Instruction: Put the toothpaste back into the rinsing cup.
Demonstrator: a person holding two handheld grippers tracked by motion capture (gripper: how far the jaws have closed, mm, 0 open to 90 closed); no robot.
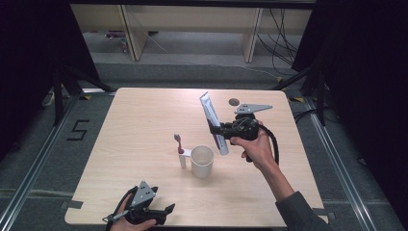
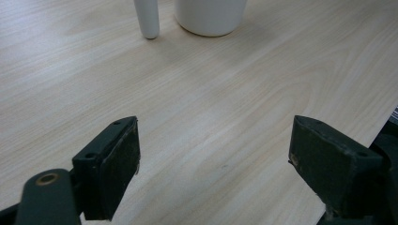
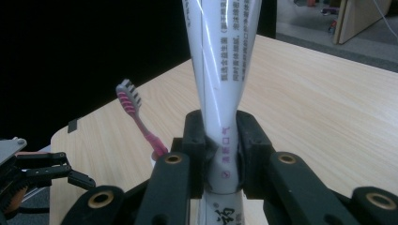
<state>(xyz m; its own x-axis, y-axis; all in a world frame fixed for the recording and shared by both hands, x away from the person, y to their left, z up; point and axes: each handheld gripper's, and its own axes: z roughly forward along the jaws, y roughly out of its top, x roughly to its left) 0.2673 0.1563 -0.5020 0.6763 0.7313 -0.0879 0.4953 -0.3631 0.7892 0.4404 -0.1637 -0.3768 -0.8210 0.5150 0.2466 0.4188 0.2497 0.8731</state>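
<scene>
Left gripper [image 1: 163, 211] at near table [image 1: 144, 125] edge, well short of white cup [image 1: 202, 161], jaws wide apart, nothing between. Toothbrush [image 1: 179, 144] upright in holder touching cup's left side. Right gripper [image 1: 217, 129] just beyond cup on its right, clamped on toothpaste tube [image 1: 211, 120], tube tilted, lower end at cup rim.

In the left gripper view the top edge cuts off the white cup [image 2: 210, 16] and the toothbrush handle [image 2: 147, 18]. In the right gripper view the toothpaste tube [image 3: 220, 70] hides the cup, and its print is too small to read.
</scene>
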